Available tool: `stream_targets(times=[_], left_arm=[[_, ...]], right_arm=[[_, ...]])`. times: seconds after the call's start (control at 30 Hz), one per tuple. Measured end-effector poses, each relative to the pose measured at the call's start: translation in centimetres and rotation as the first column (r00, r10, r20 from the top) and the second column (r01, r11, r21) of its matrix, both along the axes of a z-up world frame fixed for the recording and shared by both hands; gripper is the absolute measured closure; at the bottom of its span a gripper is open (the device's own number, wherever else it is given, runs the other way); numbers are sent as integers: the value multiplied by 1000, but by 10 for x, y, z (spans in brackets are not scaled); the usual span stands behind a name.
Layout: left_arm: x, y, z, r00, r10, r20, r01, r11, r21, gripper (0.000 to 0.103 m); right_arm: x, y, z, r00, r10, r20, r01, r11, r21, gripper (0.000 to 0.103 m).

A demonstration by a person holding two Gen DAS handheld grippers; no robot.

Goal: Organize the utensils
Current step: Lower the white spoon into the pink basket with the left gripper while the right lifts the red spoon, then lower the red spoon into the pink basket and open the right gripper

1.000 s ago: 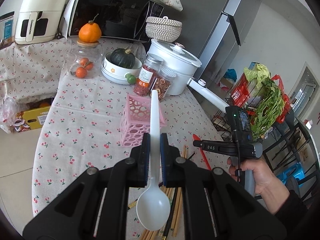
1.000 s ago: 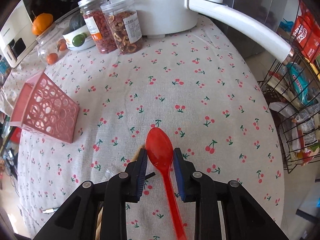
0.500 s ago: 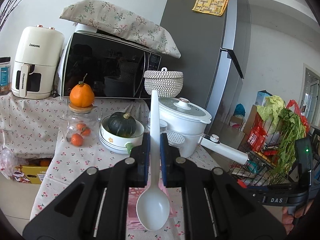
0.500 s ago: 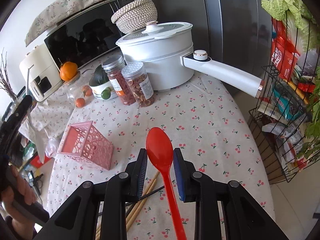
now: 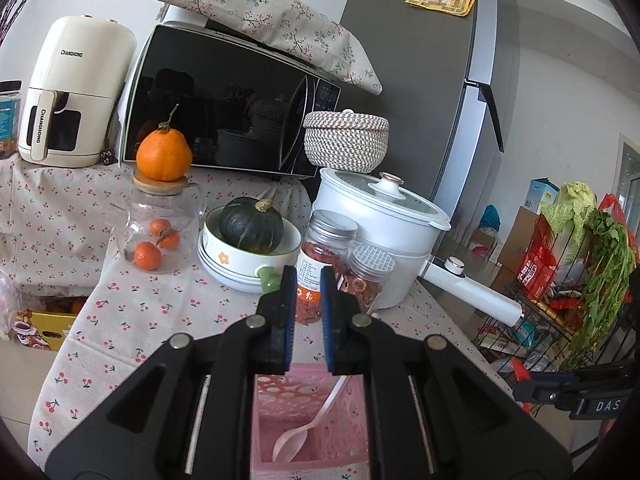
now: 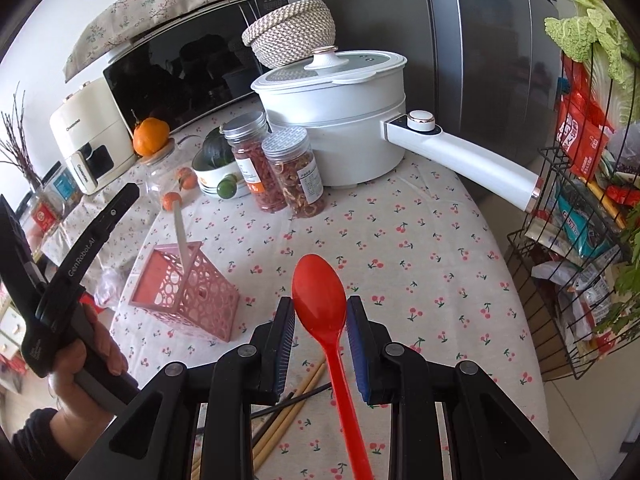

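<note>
A pink perforated basket stands on the cherry-print tablecloth right below my left gripper. A white spoon lies in it, bowl down. The left gripper's jaws stand apart with nothing between them. In the right wrist view the basket is at the left with the white spoon's handle sticking up out of it. My right gripper is shut on a red spoon, bowl forward, held above the table. Chopsticks lie on the cloth under the right gripper.
A white pot with a long handle, two spice jars, a bowl with a green squash and a glass jar of oranges stand behind. A wire rack of groceries is off the table's right edge.
My left gripper opened and let go of the white spoon, which now sits in the pink basket. My right gripper has lifted the red spoon off the table.
</note>
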State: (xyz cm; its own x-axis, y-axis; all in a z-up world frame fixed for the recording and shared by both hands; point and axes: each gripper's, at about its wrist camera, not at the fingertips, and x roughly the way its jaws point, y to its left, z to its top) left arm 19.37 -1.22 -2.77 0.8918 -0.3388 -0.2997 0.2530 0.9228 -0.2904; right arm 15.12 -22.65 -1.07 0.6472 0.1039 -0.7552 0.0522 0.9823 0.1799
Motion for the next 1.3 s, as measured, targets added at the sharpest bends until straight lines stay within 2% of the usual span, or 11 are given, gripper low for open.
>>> stream_targets(times=[0.07, 0.13, 0.2, 0.3, 0.43, 0.63, 0.7, 0.8, 0.97, 1.07, 1.3], left_arm=[[-3, 1, 2, 1000, 3, -15, -3, 1000, 16, 85], [-6, 5, 6, 999, 1, -35, -1, 1000, 13, 57], [-9, 10, 10, 998, 5, -62, -5, 1000, -4, 44], [-10, 15, 18, 992, 14, -127, -14, 1000, -2, 36], [-18, 12, 24, 971, 46, -234, -25, 995, 95, 23], [-48, 21, 29, 945, 71, -319, -4, 978, 207, 9], [-57, 27, 27, 927, 90, -365, 1, 970, 242, 6], [-64, 37, 15, 876, 112, -469, 31, 957, 287, 5], [-67, 58, -7, 804, 98, -586, 56, 970, 238, 5], [-68, 68, -5, 797, 64, -600, 79, 975, 208, 5], [-60, 87, -2, 800, 110, -590, 28, 975, 220, 5]], right_arm=[[0, 2, 1, 1000, 4, 1, -4, 1000, 5, 76], [-1, 3, 3, 1000, 6, 9, -6, 1000, 13, 76], [-2, 3, 7, 1000, 7, 25, -8, 1000, 30, 76], [-6, 4, 15, 998, 7, 57, -11, 997, 71, 76], [-14, 5, 25, 993, 9, 120, -24, 991, 129, 76], [-23, 9, 35, 979, 0, 205, -41, 979, 197, 76], [-25, 12, 38, 972, -5, 237, -47, 976, 214, 76], [-25, 23, 47, 958, -21, 285, -44, 974, 220, 76], [-13, 57, 66, 927, -21, 375, -73, 969, 234, 76], [-3, 77, 76, 891, -37, 452, -92, 961, 260, 76], [25, 108, 76, 820, -128, 558, -40, 959, 279, 76]])
